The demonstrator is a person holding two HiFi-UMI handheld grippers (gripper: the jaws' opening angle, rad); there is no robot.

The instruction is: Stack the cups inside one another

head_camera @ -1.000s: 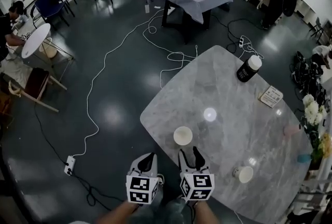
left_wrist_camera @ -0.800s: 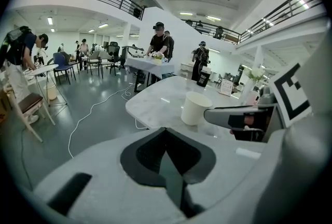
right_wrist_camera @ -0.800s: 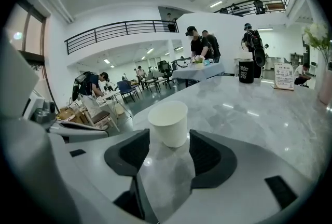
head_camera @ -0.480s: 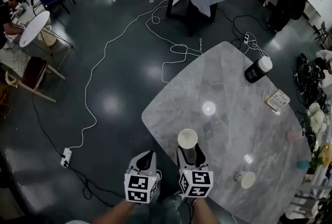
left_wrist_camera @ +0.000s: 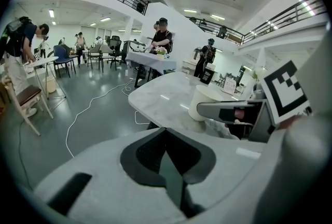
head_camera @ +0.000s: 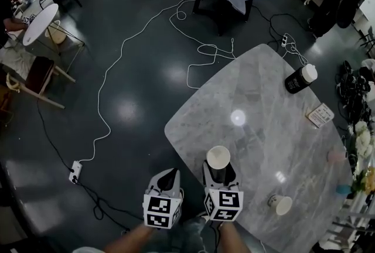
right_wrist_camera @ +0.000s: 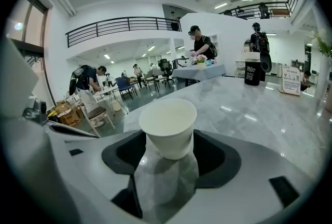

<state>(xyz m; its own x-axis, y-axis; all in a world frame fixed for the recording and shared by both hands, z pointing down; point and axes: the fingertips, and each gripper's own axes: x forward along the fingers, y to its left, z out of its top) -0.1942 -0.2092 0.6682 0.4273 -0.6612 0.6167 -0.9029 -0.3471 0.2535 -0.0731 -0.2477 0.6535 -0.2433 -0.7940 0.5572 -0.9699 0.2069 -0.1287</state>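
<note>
— Where's the paper cup (right_wrist_camera: 168,125)?
— Upright between the jaws of the right claw (right_wrist_camera: 167,151), which have just been opening; neither touches it. The left claw (left_wrist_camera: 166,135) is closed, empty.
— Handling?
— Probably light and crushable; pinch mid-wall, gently.

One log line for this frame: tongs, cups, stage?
left tongs: shut, empty | right tongs: just been opening, open around upright paper cup | second cup: apart on table | stack: not started
</note>
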